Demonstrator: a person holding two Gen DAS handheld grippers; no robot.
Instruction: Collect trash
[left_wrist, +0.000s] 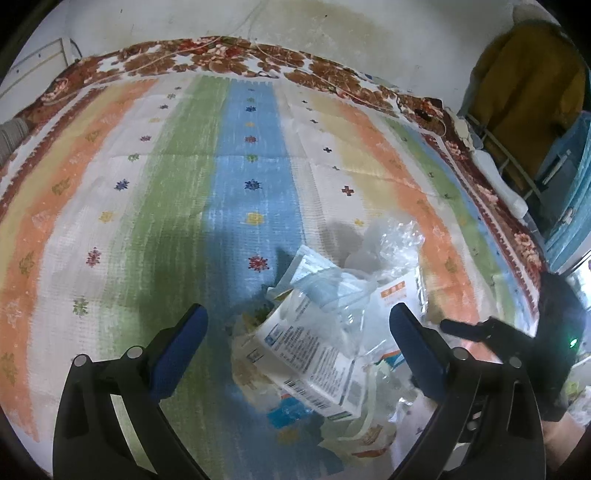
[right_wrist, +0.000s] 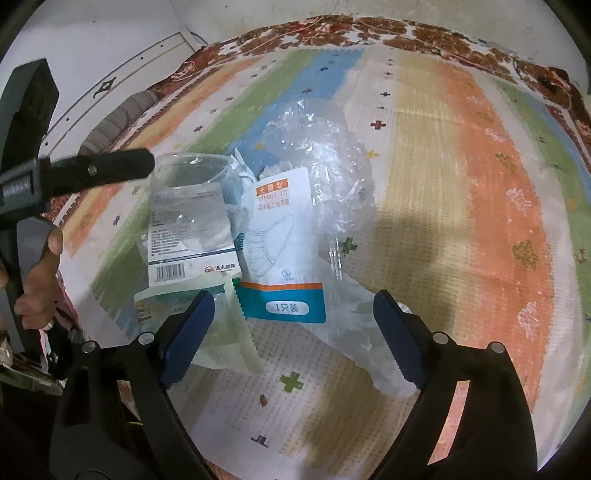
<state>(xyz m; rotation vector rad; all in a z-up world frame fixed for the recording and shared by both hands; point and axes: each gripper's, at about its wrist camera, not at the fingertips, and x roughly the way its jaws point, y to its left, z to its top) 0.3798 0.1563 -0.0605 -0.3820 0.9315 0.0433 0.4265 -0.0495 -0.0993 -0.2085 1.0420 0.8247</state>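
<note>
Trash pile (right_wrist: 258, 236) is sitting heaped on the bed (right_wrist: 461, 184), so I'm hovering both spread grippers, left gripper (left_wrist: 297, 339) and right gripper (right_wrist: 293, 325), over it for scooping.

a woven mat (left_wrist: 147, 184) with broad stripes of orange, pale yellow, white, green and blue, dotted with small flower and cross motifs in red, blue, green and yellow. beneath its edge, a blanket (left_wrist: 207, 59) in dark red and brown florals on white. on the mat, a white mask packet (right_wrist: 280, 240) with orange lettering, a teal band and an orange line; a white box (right_wrist: 192, 262) with black print, a barcode and a green edge; a clear plastic cup (right_wrist: 192, 184); crinkled clear plastic wrap (right_wrist: 325, 155). both grippers, left gripper (left_wrist: 299, 354) and right gripper (right_wrist: 295, 332), are black with blue finger pads (right_wrist: 188, 332). a mustard-yellow cloth (left_wrist: 524, 85) hangs beside a turquoise one (left_wrist: 572, 192).
</note>
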